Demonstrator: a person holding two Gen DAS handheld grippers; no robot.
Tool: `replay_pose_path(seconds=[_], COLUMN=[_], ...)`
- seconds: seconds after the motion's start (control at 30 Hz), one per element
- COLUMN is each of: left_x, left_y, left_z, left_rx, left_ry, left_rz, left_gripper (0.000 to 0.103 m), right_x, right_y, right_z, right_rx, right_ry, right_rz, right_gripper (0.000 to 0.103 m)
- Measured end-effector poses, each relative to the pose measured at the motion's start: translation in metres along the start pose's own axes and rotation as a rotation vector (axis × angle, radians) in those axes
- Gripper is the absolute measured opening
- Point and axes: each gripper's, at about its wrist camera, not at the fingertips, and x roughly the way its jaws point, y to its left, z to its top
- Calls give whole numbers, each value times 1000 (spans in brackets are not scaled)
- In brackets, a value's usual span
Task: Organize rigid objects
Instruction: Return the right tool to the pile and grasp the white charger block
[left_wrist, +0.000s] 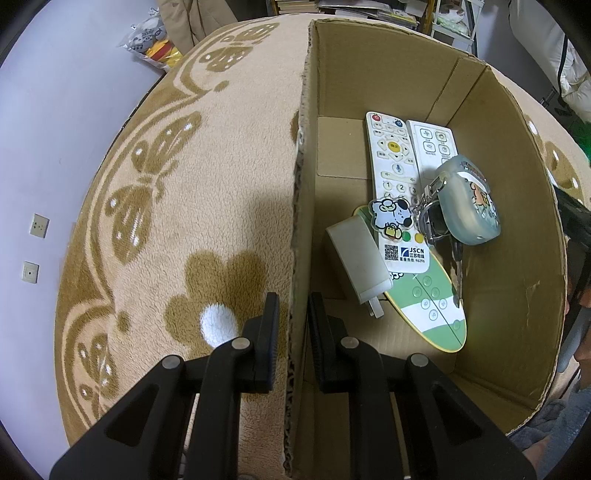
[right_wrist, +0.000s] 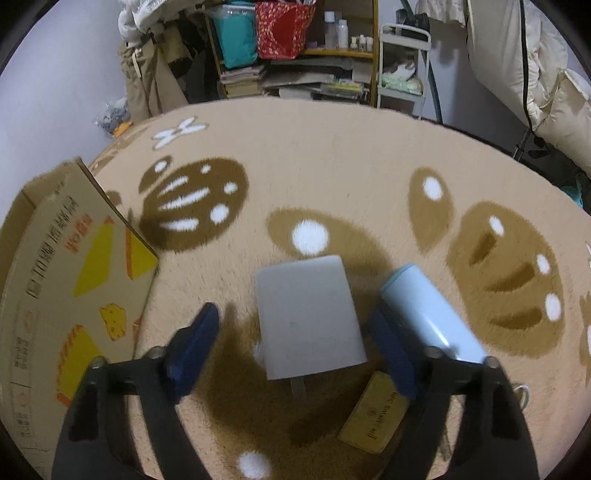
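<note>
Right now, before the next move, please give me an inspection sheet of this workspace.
Surface: beige rug with brown pattern.
Job's things: box holds two remotes, charger, keys, green board. On the rug: grey charger, blue cylinder, yellow card.
Clutter: nothing seen.
Grippers: left gripper jaws astride the box wall; right gripper open around the grey charger.
Cables: nothing seen.
Surroundings: shelves, wall sockets.

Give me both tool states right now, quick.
Left tool: closed on the cardboard box wall, one finger on each side of it.
Right tool: open, holding nothing, fingers either side of the white charger on the rug.
</note>
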Motion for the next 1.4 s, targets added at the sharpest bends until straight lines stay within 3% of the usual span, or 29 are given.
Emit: replay_pose_path(seconds=[0.17,0.27,0.47,1.4], left_x=[0,0,1,-1], left_y=[0,0,1,1], left_z=[0,0,0,0], left_rx=[-1,0,2,7], left_ry=[1,0,0,-3], left_rz=[-2,-1,0,3], left_gripper=[16,16,16,16], right_x=[7,4,0,-17], right_y=[0,-1,4,8], right_z=[-5,-10,-16,-39], right_rx=[-9,-12,-55,-8], right_ry=[11,-2,-12,-28], right_rz=[-46,-21,-42,-54], right_gripper=[59,56,56,56])
